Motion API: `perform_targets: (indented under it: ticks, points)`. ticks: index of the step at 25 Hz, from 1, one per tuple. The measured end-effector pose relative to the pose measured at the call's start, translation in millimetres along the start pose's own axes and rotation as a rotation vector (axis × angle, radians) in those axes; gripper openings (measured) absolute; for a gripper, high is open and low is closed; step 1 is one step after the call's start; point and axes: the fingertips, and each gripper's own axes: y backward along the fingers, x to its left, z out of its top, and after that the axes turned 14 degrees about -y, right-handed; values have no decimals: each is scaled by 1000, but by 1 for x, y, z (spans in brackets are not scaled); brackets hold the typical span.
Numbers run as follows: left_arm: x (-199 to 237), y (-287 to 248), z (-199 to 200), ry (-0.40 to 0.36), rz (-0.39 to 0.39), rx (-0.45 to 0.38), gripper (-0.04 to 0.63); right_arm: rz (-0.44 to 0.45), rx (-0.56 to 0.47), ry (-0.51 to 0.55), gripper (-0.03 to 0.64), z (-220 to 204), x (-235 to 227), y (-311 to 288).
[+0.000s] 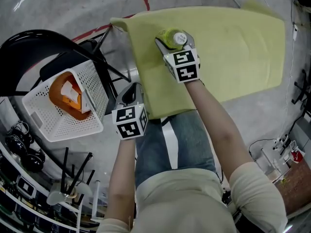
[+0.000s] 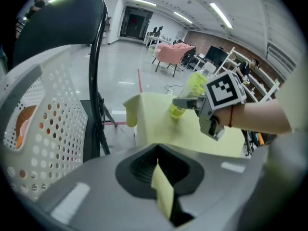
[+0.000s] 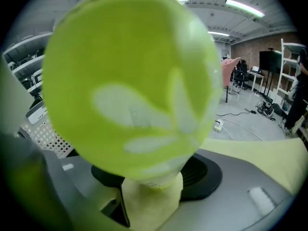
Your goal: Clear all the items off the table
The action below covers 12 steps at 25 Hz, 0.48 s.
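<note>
Yellow-green cloth (image 1: 243, 52) covers the table. Right gripper (image 1: 175, 42) jaws gape around a green bottle (image 1: 173, 34), label unreadable. Left gripper (image 1: 132, 90) jaws are closed.

A yellow-green bottle (image 1: 174, 38) rests on the yellow-covered table (image 1: 243, 52).

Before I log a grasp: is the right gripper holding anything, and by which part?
Nothing yet: the right gripper has its jaws wide apart around the yellow-green plastic bottle, not visibly clamping it.
</note>
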Motion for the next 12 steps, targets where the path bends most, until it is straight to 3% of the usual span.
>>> perform_targets:
  ticks: [12]
  points:
    - [3,18,6,-1,4,-30,9,-46,-12,37,261,4,8,19]
